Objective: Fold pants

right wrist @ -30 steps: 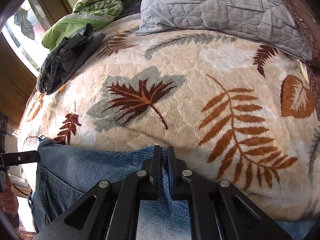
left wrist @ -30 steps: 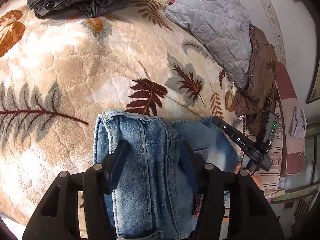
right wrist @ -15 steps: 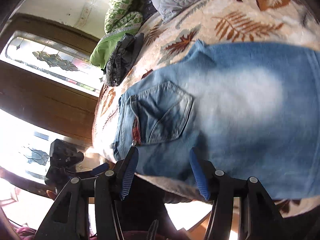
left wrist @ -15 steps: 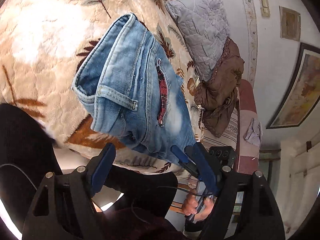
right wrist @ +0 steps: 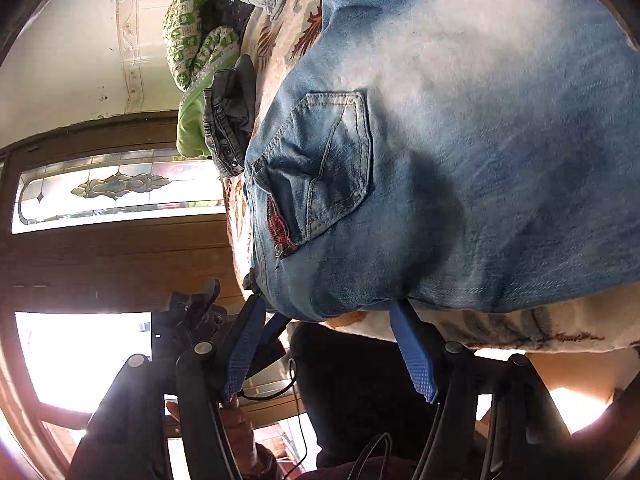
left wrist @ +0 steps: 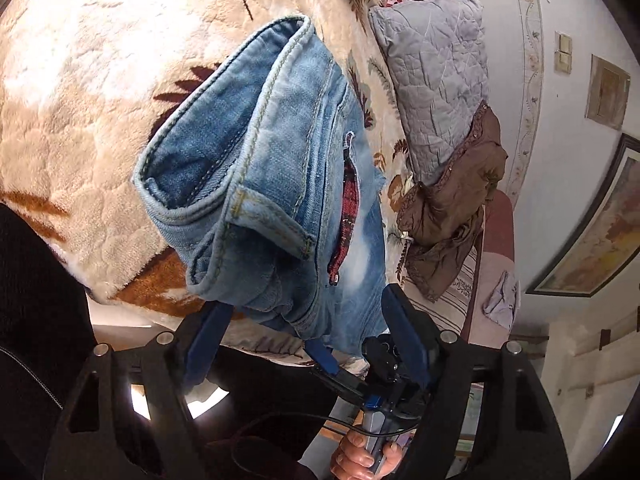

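- Plush cream blanket (left wrist: pixel 80 92) with brown and rust fern leaves covers the bed; a white wall with a framed picture (left wrist: pixel 600 232) stands behind it in the left wrist view.
- Folded light-blue jeans (left wrist: pixel 280 184) lie on the blanket at its near edge — waistband turned toward the left camera, a red-lined slit showing on the side.
- From the right wrist the same jeans (right wrist: pixel 460 140) fill the upper frame, back pocket (right wrist: pixel 332 160) in view.
- Left gripper (left wrist: pixel 304 320) is spread wide, its blue pads on either side of the jeans' lower edge, gripping nothing.
- Right gripper (right wrist: pixel 328 320) is likewise released, fingers apart just below the denim.
- A grey quilted pillow (left wrist: pixel 436 80) sits beyond the jeans, with a brown garment (left wrist: pixel 460 204) beside it.
- Dark grey jeans (right wrist: pixel 230 120) and a green patterned cloth (right wrist: pixel 196 56) lie at the bed's far end — near a stained-glass window (right wrist: pixel 116 190).
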The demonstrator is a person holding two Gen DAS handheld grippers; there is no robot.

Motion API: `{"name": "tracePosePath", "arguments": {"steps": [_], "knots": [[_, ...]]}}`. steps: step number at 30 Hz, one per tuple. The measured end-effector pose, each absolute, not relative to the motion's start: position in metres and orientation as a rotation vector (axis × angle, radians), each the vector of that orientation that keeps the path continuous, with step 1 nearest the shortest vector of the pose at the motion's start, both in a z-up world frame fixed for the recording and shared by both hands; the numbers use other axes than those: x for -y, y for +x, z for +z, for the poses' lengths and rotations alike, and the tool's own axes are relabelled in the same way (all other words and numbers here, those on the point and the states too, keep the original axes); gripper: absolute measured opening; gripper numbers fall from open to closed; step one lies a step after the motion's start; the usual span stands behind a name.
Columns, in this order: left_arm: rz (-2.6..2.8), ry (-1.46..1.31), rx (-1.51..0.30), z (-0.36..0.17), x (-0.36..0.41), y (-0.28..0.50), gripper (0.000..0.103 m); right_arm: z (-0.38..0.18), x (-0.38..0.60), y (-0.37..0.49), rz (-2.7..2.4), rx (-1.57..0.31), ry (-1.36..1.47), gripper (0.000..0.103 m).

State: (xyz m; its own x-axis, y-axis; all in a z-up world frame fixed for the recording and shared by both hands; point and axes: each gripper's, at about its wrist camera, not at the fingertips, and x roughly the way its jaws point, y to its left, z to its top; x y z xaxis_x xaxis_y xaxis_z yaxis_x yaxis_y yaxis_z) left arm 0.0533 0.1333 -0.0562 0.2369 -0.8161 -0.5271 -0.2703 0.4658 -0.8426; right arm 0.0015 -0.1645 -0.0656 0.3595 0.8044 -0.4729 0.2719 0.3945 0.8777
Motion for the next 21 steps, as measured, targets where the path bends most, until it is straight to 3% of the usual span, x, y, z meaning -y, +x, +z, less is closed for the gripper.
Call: {"name": "tracePosePath", "arguments": {"steps": [4,5,6,7,8,9,14,19,21], "knots": [[-0.463,-1.038,-1.368,-0.065,-0.133,0.057,0.073,-0.068,0.158,0.002,0.457,-1.201,1.164,0.067],[-0.46,-1.026,-1.376,-0.066,-0.131,0.059,0.069,-0.07,0.159,0.004,0.437,-1.193,1.182,0.067],[-0.453,-0.989,-1.379,-0.063,-0.129,0.063,0.051,-0.074,0.161,0.006,0.428,-1.191,1.212,0.063],[-0.454,-0.946,-1.376,-0.058,-0.127,0.067,0.031,-0.077,0.16,0.011,0.43,-1.191,1.234,0.041],[-0.479,-0.918,-1.353,-0.05,-0.127,0.073,0.023,-0.076,0.158,0.017,0.426,-1.2,1.203,0.018],[-0.5,-0.886,-1.321,-0.038,-0.128,0.078,0.021,-0.071,0.156,0.022,0.423,-1.202,1.141,0.009],[-0.463,-0.629,-1.165,0.002,-0.131,0.082,0.021,-0.031,0.149,0.03,0.474,-1.06,1.022,0.009],[-0.361,-0.662,-1.341,-0.072,-0.147,0.071,0.018,-0.078,0.14,0.016,0.446,-1.222,1.008,0.009],[-0.398,-0.746,-1.315,-0.077,-0.159,0.063,0.018,-0.094,0.144,0.012,0.439,-1.26,1.067,0.009]]}}
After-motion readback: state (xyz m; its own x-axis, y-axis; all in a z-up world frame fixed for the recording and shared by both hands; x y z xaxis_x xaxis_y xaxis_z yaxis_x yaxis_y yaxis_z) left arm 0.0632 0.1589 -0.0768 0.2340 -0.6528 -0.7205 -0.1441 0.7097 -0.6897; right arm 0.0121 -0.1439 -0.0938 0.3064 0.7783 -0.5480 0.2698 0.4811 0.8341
